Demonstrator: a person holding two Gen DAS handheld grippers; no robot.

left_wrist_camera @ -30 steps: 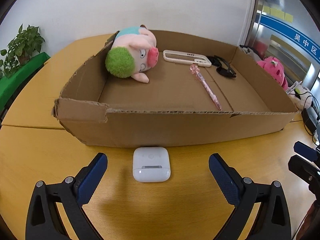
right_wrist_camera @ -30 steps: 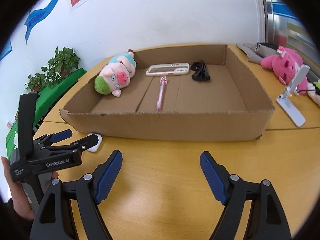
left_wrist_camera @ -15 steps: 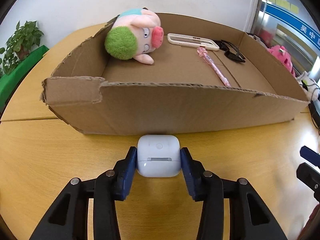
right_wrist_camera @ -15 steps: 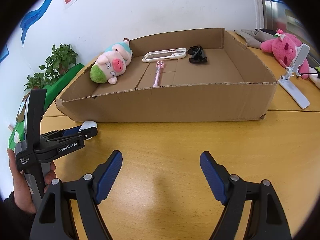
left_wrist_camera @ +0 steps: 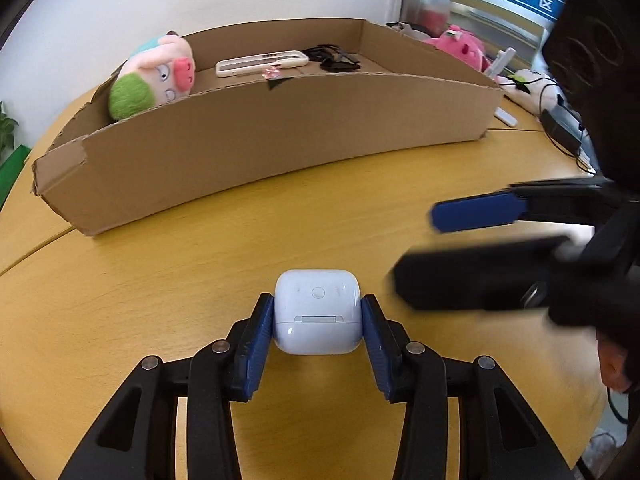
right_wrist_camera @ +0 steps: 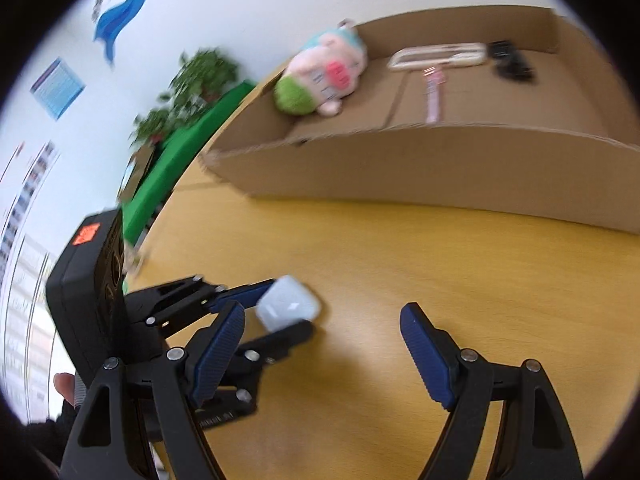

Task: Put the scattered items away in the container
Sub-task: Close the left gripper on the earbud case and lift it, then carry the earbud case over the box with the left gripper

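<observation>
Between my left jaws sits the white earbud case, pinched by its sides above the desk. Ahead lies the cardboard box, its long wall broadside to me. My right jaws gape wide, empty, just beside the case.

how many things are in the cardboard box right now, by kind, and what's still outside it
plush pig: 1
phone case: 1
pink pen: 1
black sunglasses: 1
total in the cardboard box: 4
white earbud case, outside, held in the left claw: 1
total: 5
</observation>
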